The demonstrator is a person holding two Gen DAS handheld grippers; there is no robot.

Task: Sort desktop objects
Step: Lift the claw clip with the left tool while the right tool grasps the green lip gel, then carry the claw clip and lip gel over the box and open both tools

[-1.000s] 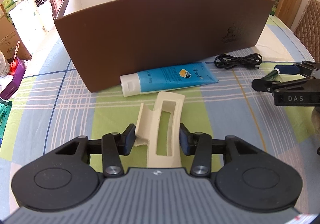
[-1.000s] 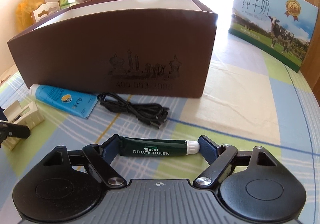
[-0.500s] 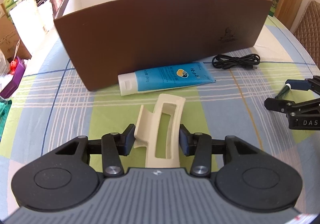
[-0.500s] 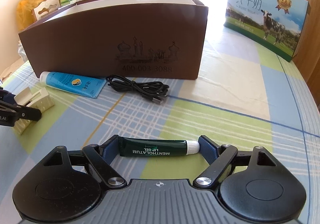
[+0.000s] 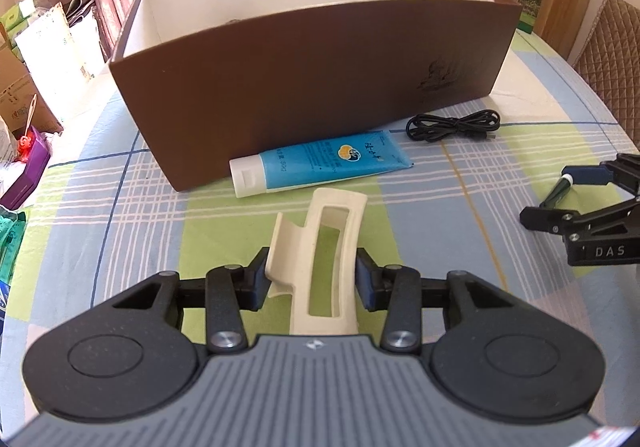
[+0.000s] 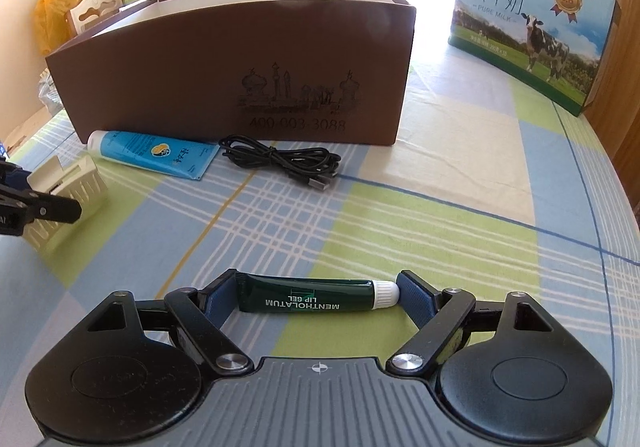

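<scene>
My left gripper (image 5: pixel 311 279) is shut on a cream plastic hair claw clip (image 5: pixel 320 255), held above the checked tablecloth. My right gripper (image 6: pixel 318 293) is shut end to end on a dark green lip gel tube (image 6: pixel 308 297) with a white cap. A big brown open box (image 5: pixel 304 71) stands ahead; it also shows in the right wrist view (image 6: pixel 240 75). A blue tube (image 5: pixel 320 163) and a coiled black cable (image 5: pixel 454 125) lie on the cloth before the box. The right gripper also shows at the right of the left wrist view (image 5: pixel 560 193). The clip shows in the right wrist view (image 6: pixel 68 187).
A milk carton box (image 6: pixel 532 31) stands at the back right of the table. A chair (image 5: pixel 616 59) is beyond the right edge. Bags and boxes (image 5: pixel 36 59) crowd the floor past the left edge.
Both grippers have risen and drawn back from the box, each still holding its object. The right gripper has dropped lower in the left wrist view.
</scene>
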